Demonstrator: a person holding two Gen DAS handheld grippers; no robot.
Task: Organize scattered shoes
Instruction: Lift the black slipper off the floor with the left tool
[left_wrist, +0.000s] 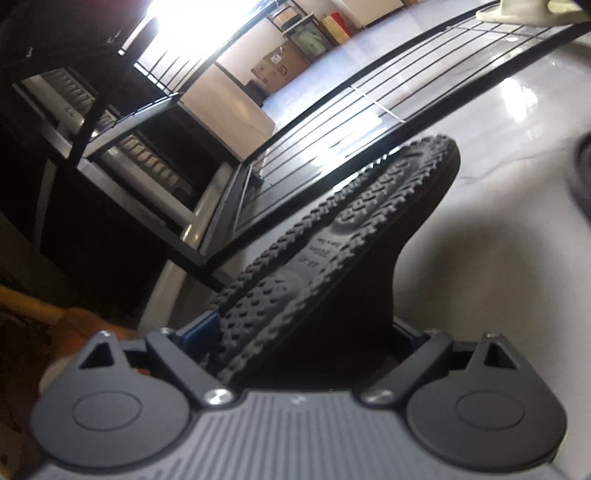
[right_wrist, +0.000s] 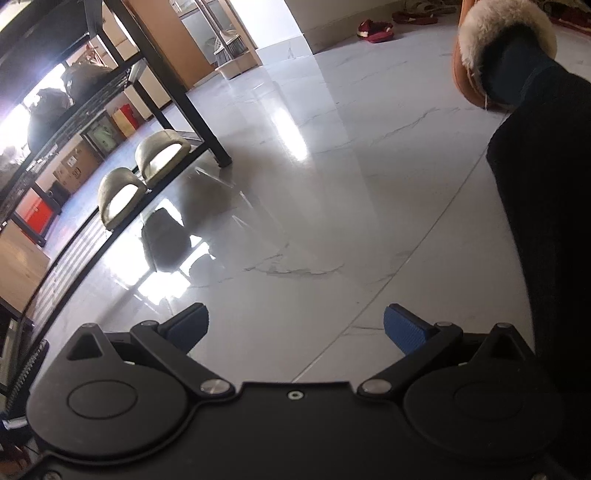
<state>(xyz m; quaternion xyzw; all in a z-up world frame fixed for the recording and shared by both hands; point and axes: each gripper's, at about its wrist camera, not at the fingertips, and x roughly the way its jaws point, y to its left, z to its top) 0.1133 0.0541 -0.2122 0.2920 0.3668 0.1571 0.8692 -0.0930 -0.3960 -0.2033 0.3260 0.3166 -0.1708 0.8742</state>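
Left wrist view
Left tool (left_wrist: 306, 328): closed on a black shoe; blue pads are seen at both sides of the heel end, the left pad against the sole edge, the right pad largely hidden behind the upper.
Black shoe (left_wrist: 332, 236): held on its side, sole turned towards the camera, toe pointing away towards the rack; whether the toe touches the rack cannot be told.
Sole: dark rubber, covered in rows of small studs, with a smoother central strip carrying moulded lettering too small to be read.
Shoe rack (left_wrist: 332, 122): black metal frame with thin parallel wire bars, its lowest tier just above the floor.
Pale slipper (left_wrist: 517, 11): only partly seen at the top edge, resting on the wire tier.
Floor (left_wrist: 498, 110): glossy white tile with faint grey veining.

Right wrist view
Right tool (right_wrist: 295, 326): jaws spread wide, nothing between them; ribbed blue pads (right_wrist: 404, 328) on black arms, hovering over bare floor.
Beige slippers (right_wrist: 144, 177): two, rounded and open-backed, set side by side on the rack's lowest tier, mirrored in the tile.
Person's leg (right_wrist: 546, 206): dark trouser and blue sock, seen at the right.
Fur-trimmed slipper (right_wrist: 469, 74): tan, with a pale fluffy collar, worn on that foot.
Red footwear (right_wrist: 375, 27): lying far off near the wall.
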